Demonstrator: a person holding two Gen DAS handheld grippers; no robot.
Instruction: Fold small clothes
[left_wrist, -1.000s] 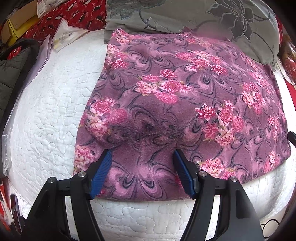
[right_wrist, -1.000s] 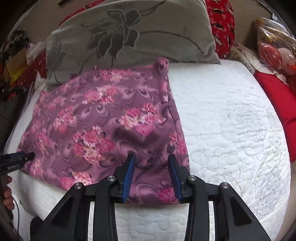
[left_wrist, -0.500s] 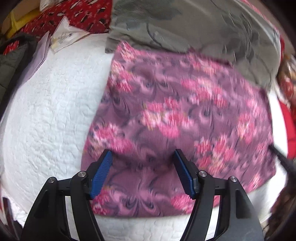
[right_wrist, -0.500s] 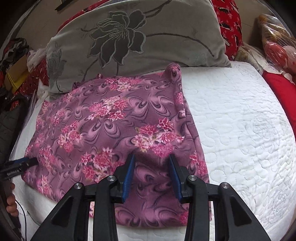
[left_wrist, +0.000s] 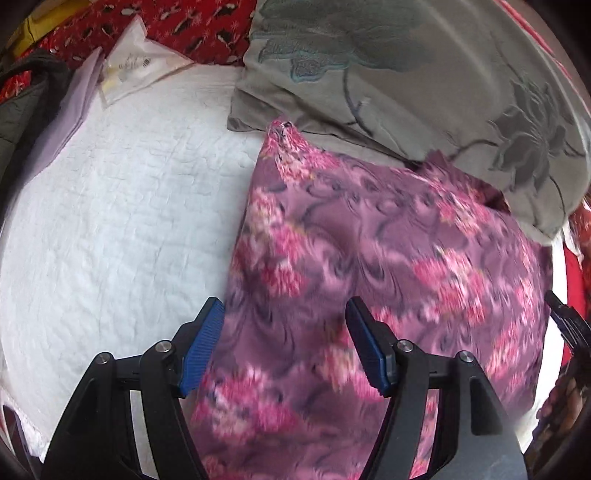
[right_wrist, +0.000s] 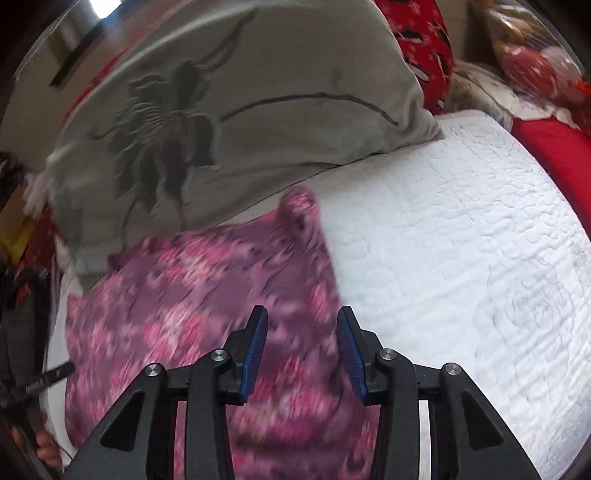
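Observation:
A purple garment with pink flowers (left_wrist: 369, 240) lies flat on the white quilted bed (left_wrist: 129, 221), its far edge against a grey pillow (left_wrist: 406, 74). My left gripper (left_wrist: 284, 306) hovers open over the garment's left edge, one blue pad at the edge and the other over the cloth. My right gripper (right_wrist: 302, 314) hangs over the same garment (right_wrist: 184, 295) near its right edge. Its jaws are opening, the cloth lies under the gap, and the pads do not press it. Each gripper shows dimly at the edge of the other's view.
The grey flowered pillow (right_wrist: 258, 92) fills the head of the bed. White quilt (right_wrist: 461, 240) stretches out on the right. A clear plastic packet (left_wrist: 136, 66), red patterned cloth (left_wrist: 184, 22) and a dark jacket (left_wrist: 22, 103) lie left; a red cushion (right_wrist: 554, 147) lies right.
Both grippers have slid apart over the garment: the left one now stands at its left edge, the right one near its right edge. Both views are blurred by motion.

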